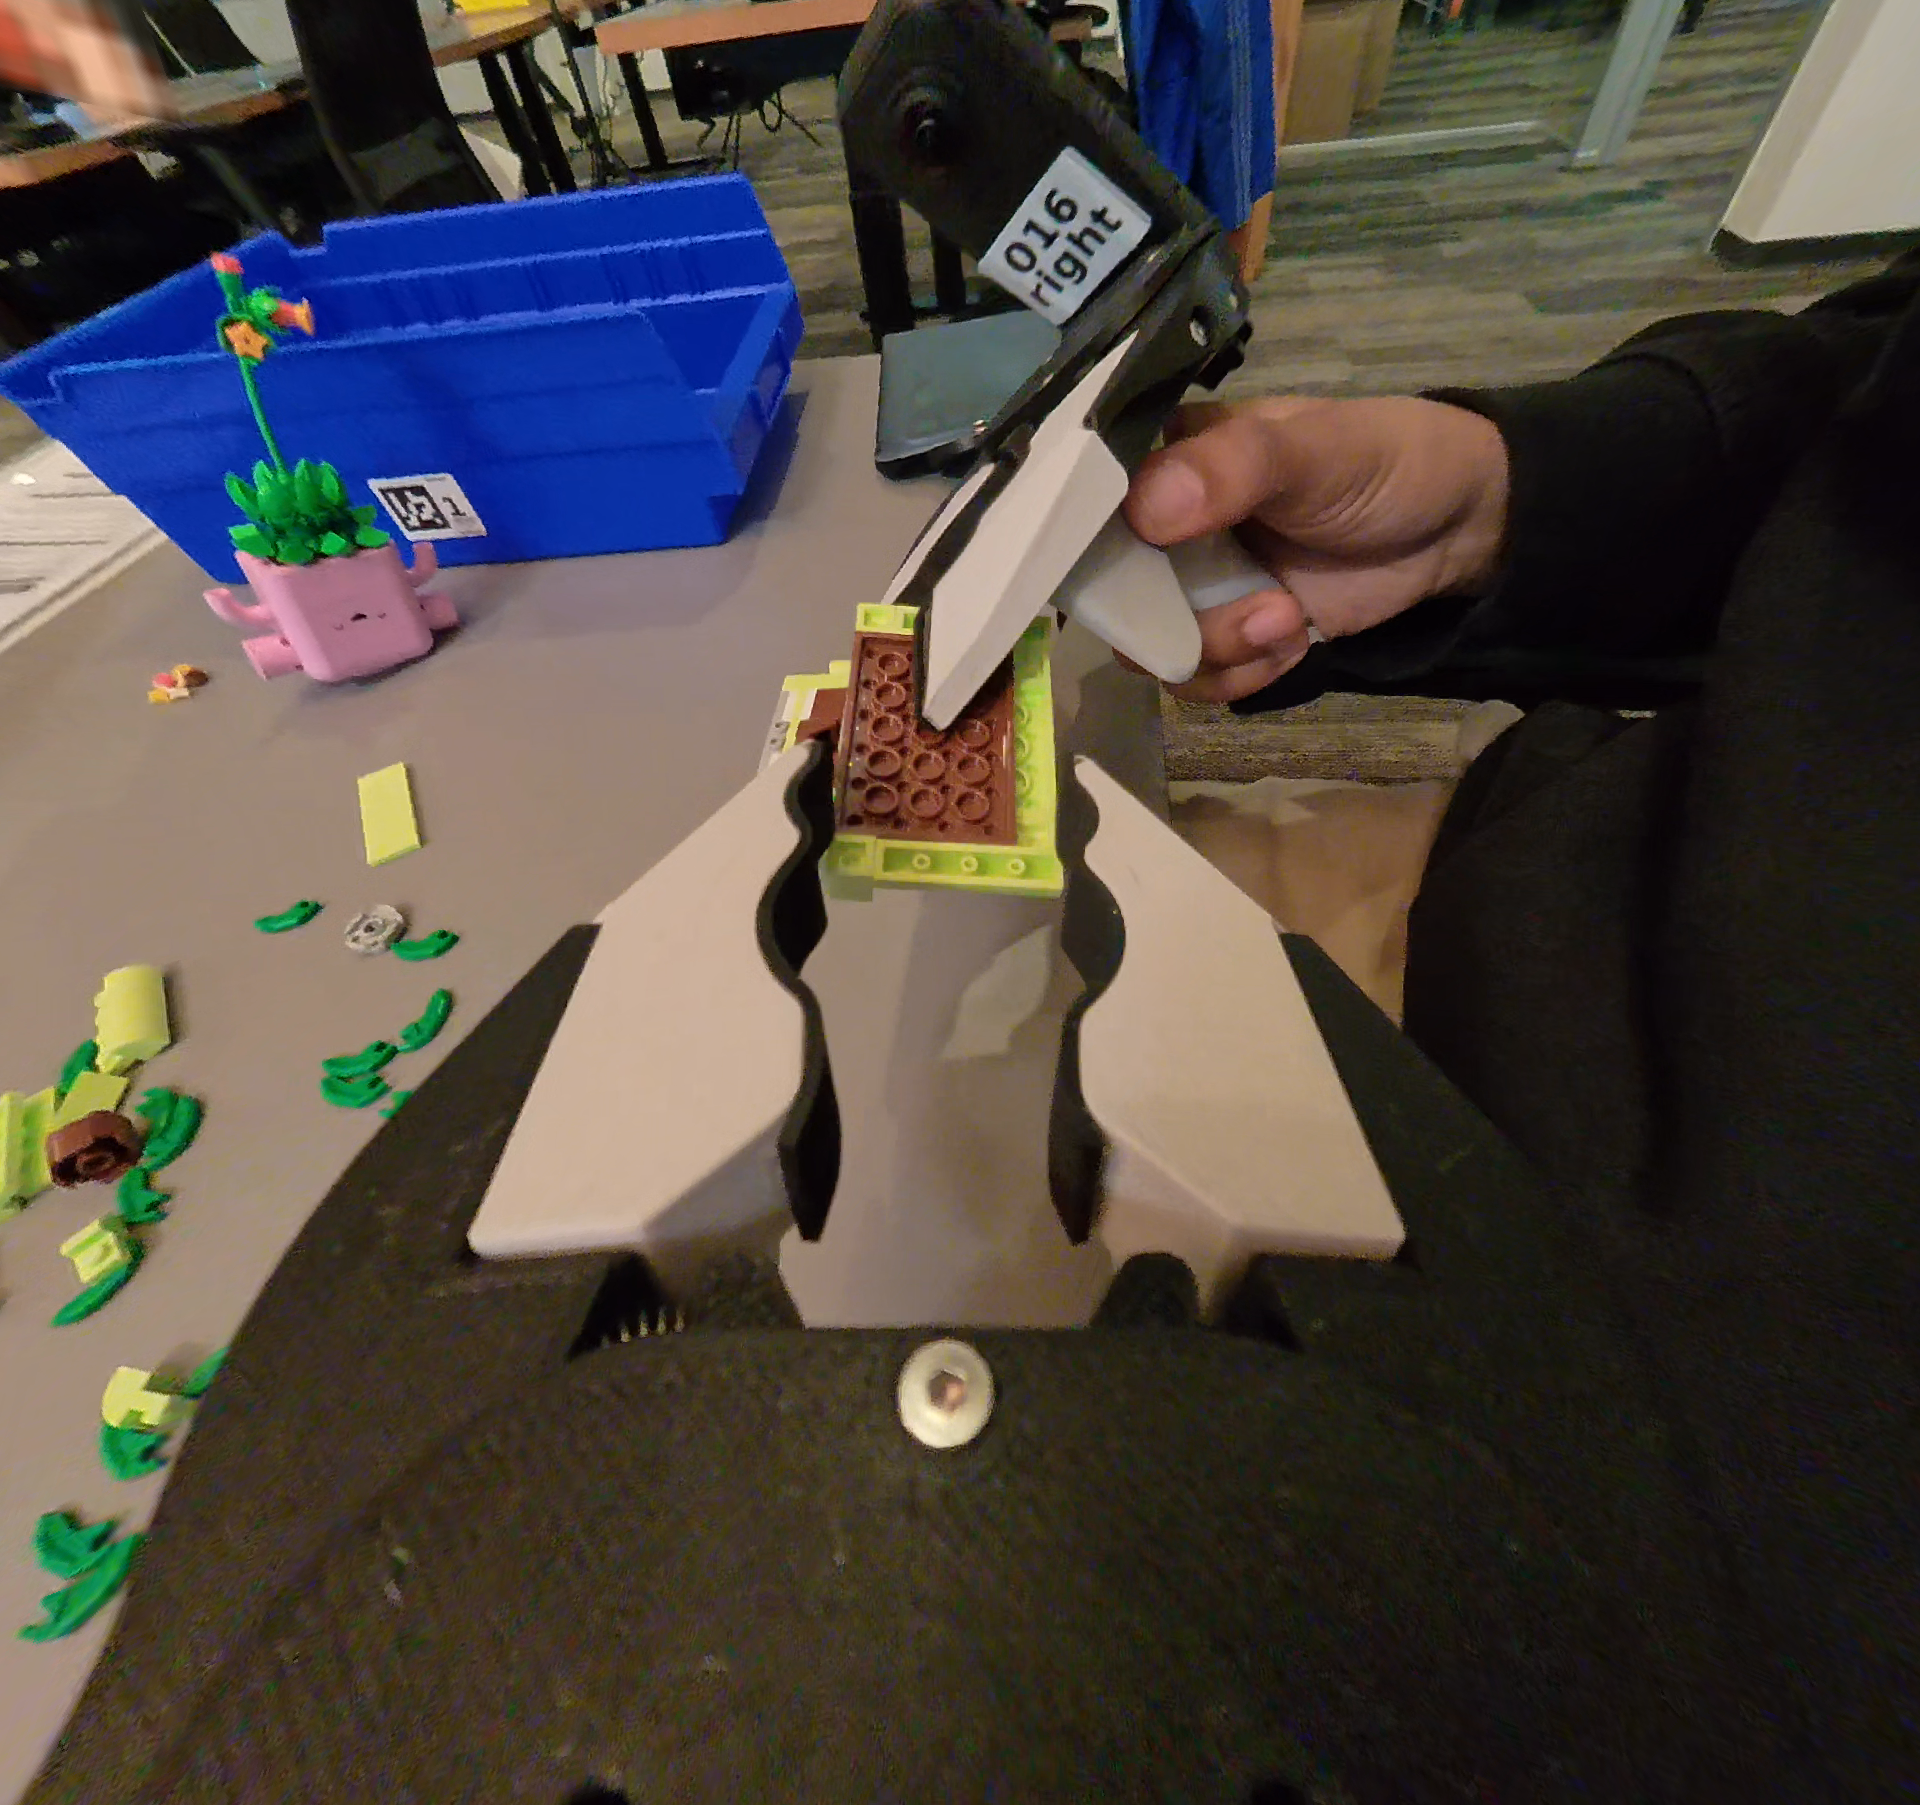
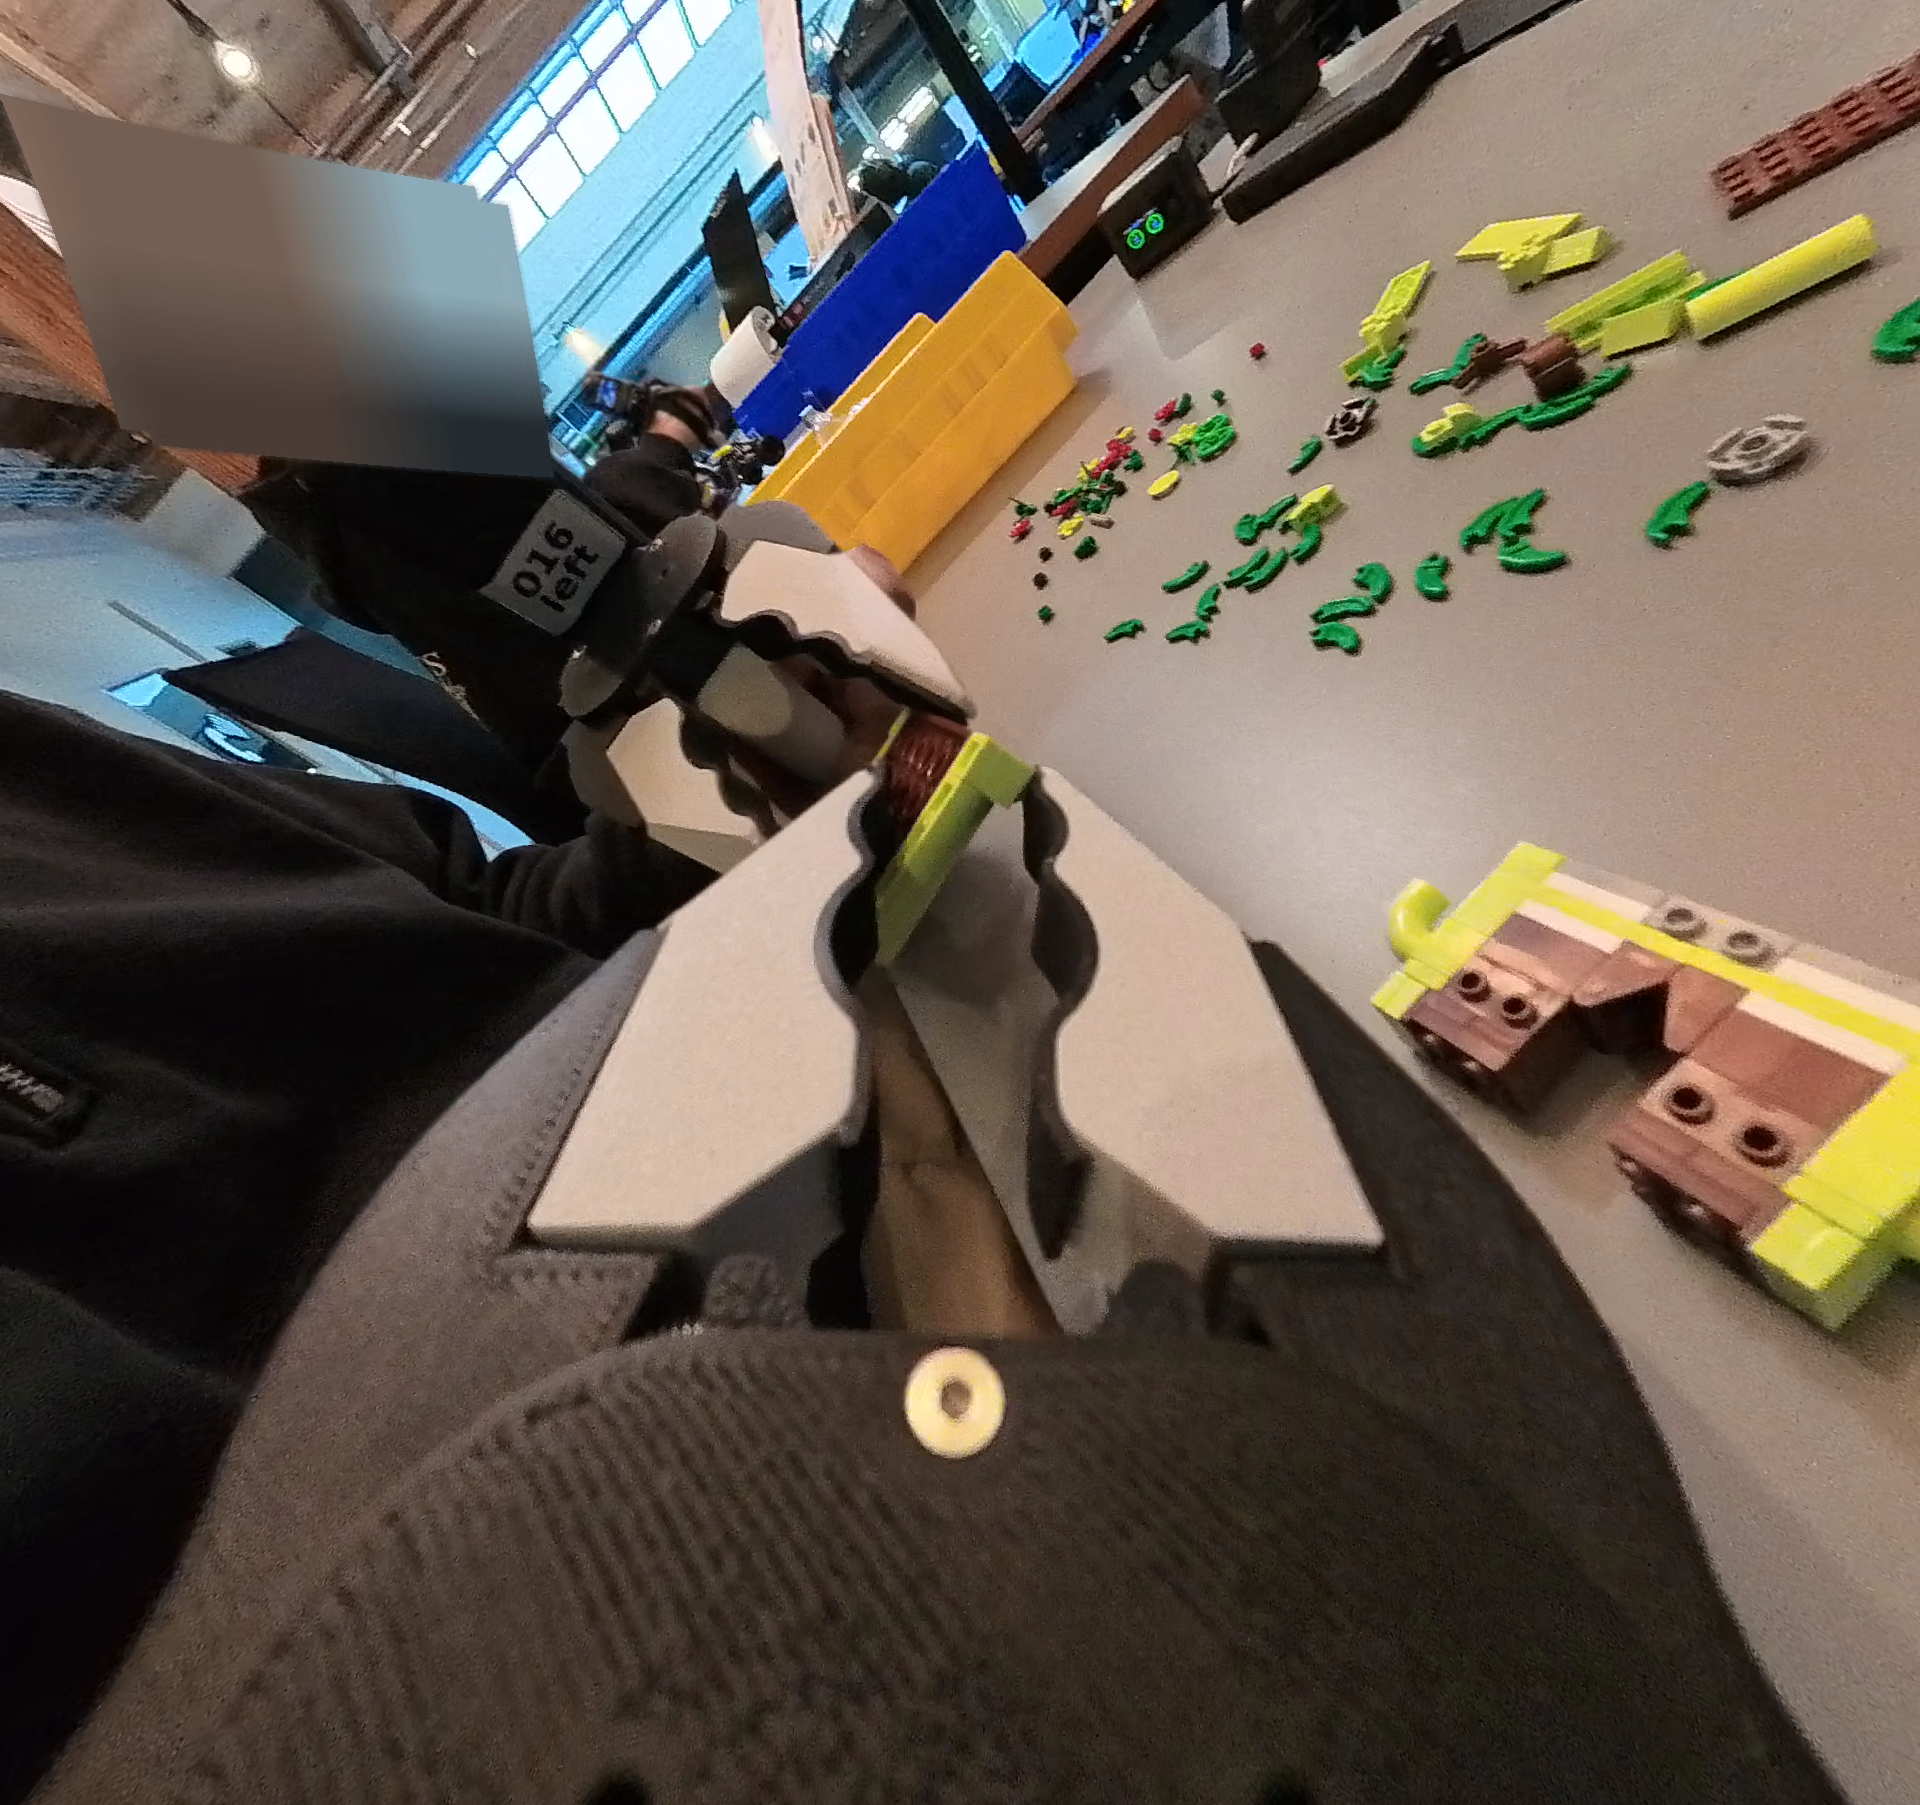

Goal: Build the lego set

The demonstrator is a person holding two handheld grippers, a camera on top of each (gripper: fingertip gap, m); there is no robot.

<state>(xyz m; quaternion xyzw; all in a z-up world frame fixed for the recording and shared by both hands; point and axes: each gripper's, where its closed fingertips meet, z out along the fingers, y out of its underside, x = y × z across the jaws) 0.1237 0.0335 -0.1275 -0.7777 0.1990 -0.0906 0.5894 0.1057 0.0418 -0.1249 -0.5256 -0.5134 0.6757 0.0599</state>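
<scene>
A brown studded plate [image 1: 914, 779] set in a lime green frame [image 1: 966, 867] is held up above the grey table [image 1: 623, 675], near its edge. My left gripper [image 1: 940, 779] is shut on this assembly by its side edges. My right gripper [image 1: 940, 706] comes down from above; one finger [image 1: 997, 592] lies on the brown face and the other is hidden behind. In the right wrist view the lime frame [image 2: 935, 841] sits edge-on between my right gripper's [image 2: 951, 799] fingertips, with the left gripper [image 2: 883, 747] clamped on it beyond.
A finished pink-pot plant model [image 1: 332, 602] stands before a blue bin [image 1: 468, 384]. Loose green leaves [image 1: 384, 1059] and a lime tile [image 1: 390, 813] lie to the left. A brown-and-lime sub-build [image 2: 1662, 1059], a yellow bin [image 2: 935, 436] and several scattered pieces [image 2: 1351, 560] lie on the table. My left and right fingertips are right by each other. Between my right fingertips and the finished pink-pot plant model [image 1: 332, 602] there is roughly 25 cm.
</scene>
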